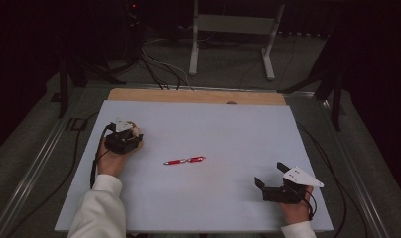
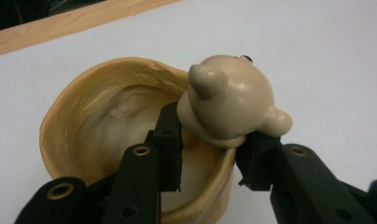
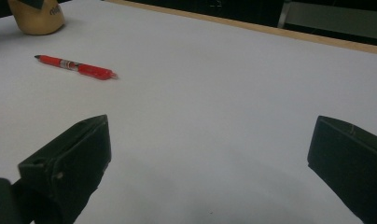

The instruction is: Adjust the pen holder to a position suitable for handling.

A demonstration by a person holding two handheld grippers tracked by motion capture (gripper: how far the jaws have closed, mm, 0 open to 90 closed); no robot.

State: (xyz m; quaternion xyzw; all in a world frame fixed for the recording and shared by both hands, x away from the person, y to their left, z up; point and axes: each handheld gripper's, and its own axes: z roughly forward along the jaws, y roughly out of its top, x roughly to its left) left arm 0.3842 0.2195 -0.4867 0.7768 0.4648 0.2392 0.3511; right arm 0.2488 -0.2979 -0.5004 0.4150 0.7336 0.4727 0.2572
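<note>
Your right gripper (image 1: 269,174) sat nearest you on the white table (image 1: 228,129), jaws spread wide with nothing between them. Farther out, near the table's middle, the red pen (image 1: 184,160) lay flat, well apart from both grippers. At the left, your left gripper (image 2: 210,151) pinched the tan cup (image 2: 74,121) at its rim, just under the bear head (image 2: 231,100) on that rim, one jaw inside the cup and one outside.
</note>
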